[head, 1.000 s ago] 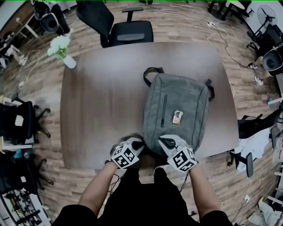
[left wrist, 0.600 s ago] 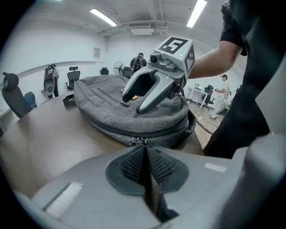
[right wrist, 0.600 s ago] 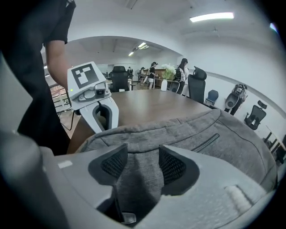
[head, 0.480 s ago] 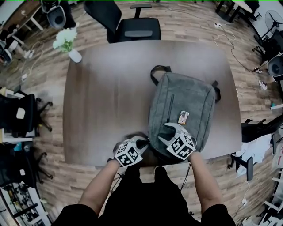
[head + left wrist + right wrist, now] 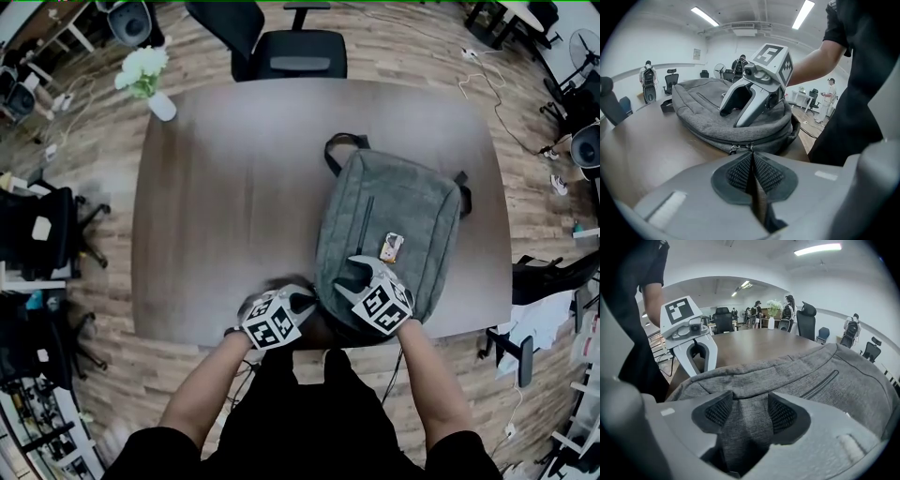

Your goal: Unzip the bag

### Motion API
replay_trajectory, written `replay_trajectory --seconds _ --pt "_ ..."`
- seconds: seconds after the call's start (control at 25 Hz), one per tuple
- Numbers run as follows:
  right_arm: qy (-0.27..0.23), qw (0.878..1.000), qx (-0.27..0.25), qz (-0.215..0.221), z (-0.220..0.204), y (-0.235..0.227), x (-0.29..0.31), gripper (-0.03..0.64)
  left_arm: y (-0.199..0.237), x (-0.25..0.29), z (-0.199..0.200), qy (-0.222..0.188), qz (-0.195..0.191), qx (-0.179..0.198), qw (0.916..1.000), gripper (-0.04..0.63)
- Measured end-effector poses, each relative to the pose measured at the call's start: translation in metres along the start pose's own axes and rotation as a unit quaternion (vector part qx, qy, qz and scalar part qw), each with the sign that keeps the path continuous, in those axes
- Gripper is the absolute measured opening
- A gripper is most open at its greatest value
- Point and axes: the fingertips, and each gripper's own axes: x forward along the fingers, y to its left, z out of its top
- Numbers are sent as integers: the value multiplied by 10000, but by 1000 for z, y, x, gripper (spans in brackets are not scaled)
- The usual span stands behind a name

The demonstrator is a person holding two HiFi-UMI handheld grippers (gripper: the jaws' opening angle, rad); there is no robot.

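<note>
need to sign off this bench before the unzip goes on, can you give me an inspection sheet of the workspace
surface: brown table
job's things: grey bag lying flat, zip looks closed at the near end
clutter: vase of flowers at the far left corner; small tag on the bag
grippers: left gripper shut on the zip pull strap; right gripper open, jaws have just been opening, bag fabric between them
cables: white cable on the floor, far right
surroundings: office chair behind the table, wood floor
</note>
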Motion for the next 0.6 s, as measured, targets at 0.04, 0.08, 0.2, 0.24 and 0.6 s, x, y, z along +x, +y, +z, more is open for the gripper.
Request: replay_trajectory --seconds 0.04,0.08,0.2,0.24,0.6 --pt "-15 10000 12 -37 1 0 1 241 -1 -1 -1 -9 17 -32 10000 26" --pt "-34 10000 34 -69 2 -1 3 241 -2 -2 -2 -16 45 -65 10000 26" --pt "-56 9997 152 -188 5 -3 9 238 -1 -6 -2 -58 172 -157 9997 26" --pt "-60 9995 188 -240 7 -5 10 238 1 -7 -3 -59 212 -196 9996 26" --pt "-98 9960 597 -656 27 -18 30 236 2 -23 -9 65 285 -233 9993 26"
